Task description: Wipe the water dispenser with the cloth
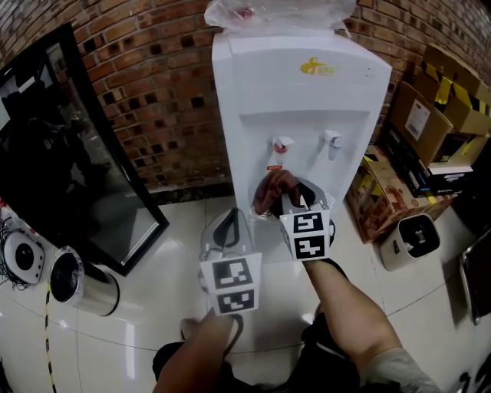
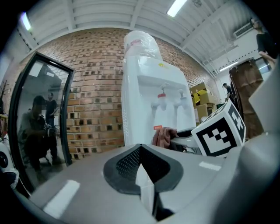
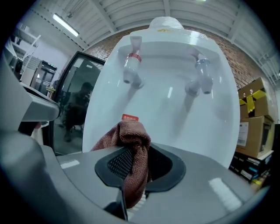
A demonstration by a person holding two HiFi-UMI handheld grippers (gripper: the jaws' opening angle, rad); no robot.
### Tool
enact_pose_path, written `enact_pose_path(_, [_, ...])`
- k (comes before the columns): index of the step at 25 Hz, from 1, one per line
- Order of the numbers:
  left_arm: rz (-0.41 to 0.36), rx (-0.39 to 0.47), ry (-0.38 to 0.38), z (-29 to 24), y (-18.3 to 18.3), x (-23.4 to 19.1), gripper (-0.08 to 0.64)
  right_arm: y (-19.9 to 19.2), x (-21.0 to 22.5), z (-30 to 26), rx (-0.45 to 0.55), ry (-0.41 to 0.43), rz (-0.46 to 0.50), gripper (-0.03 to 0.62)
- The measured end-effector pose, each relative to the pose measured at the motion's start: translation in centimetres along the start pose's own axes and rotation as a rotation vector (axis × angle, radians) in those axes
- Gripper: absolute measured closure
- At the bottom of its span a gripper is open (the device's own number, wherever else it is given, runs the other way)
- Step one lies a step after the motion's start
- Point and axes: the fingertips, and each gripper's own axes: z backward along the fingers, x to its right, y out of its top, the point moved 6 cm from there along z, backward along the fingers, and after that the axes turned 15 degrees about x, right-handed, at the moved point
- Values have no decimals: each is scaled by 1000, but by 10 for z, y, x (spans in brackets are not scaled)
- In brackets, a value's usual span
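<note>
Setup is a white water dispenser (image 1: 299, 92) standing on a glossy white tiled floor (image 1: 153, 307), backed up against a red brick wall (image 1: 153, 92). A clear plastic bag (image 1: 276, 11) sits on top of it. A black-framed glass panel (image 1: 77, 153) leans on the wall to the left, with a shiny metal bin (image 1: 80, 284) in front of it. Cardboard boxes (image 1: 430, 123) are stacked on the right. The ceiling has strip lights (image 2: 177, 6).

The right tool (image 3: 131, 175) is clamped on a brown cloth (image 3: 131, 140), held right up at the dispenser's front, just under the red tap (image 1: 281, 146). Can't tell if it's actually touching the panel. The left tool (image 2: 142, 175) hangs back lower left, jaws together with nothing in them.
</note>
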Motion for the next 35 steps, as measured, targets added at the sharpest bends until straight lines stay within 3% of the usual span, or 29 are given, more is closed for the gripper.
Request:
enact_pose_path(12, [37, -5, -96, -27, -12, 59, 560, -12, 88, 27, -49, -185, -21, 499])
enact_pose_path(21, [63, -3, -186, -39, -16, 110, 560, 2, 118, 60, -20, -187, 17, 503])
enact_pose_path(28, [100, 0, -271, -44, -21, 159, 560, -17, 164, 84, -69, -322, -17, 503])
enact_pose_path(35, [110, -14, -328, -47, -32, 191, 560, -20, 158, 92, -78, -246, 38, 503])
